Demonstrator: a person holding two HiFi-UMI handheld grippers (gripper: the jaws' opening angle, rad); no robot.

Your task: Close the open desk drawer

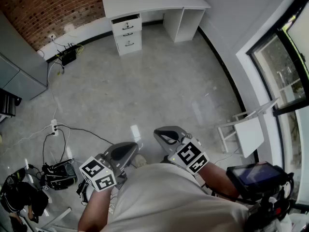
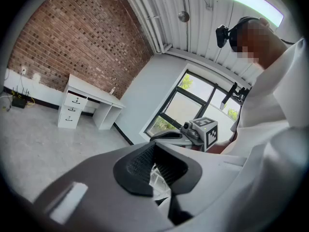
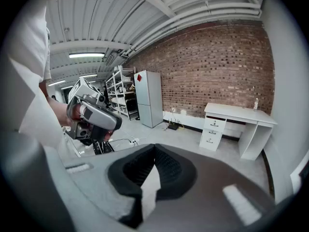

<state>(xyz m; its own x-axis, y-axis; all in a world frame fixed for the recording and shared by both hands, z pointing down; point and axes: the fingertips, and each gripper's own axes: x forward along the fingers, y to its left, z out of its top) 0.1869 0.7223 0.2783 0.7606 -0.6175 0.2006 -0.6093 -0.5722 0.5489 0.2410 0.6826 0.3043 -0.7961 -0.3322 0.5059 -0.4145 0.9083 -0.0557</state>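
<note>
The white desk (image 1: pixel 154 1) stands far off against the brick wall, across the floor from me. Its drawer stack (image 1: pixel 127 34) has the top drawer (image 1: pixel 126 23) pulled slightly out. The desk (image 2: pixel 89 96) is small in the left gripper view, and the desk (image 3: pixel 240 114) is small in the right gripper view too. My left gripper (image 1: pixel 129 148) and right gripper (image 1: pixel 166 134) are held close to the person's body, both shut and holding nothing. The left gripper's pads (image 2: pixel 145 161) meet at the tip, as do the right gripper's pads (image 3: pixel 140 167).
Cables and a power strip (image 1: pixel 54 126) trail over the floor at left, with bags (image 1: pixel 19 197) beyond. A grey cabinet (image 1: pixel 19 66) stands at the left wall. A white folding table (image 1: pixel 248 129) sits by the window at right.
</note>
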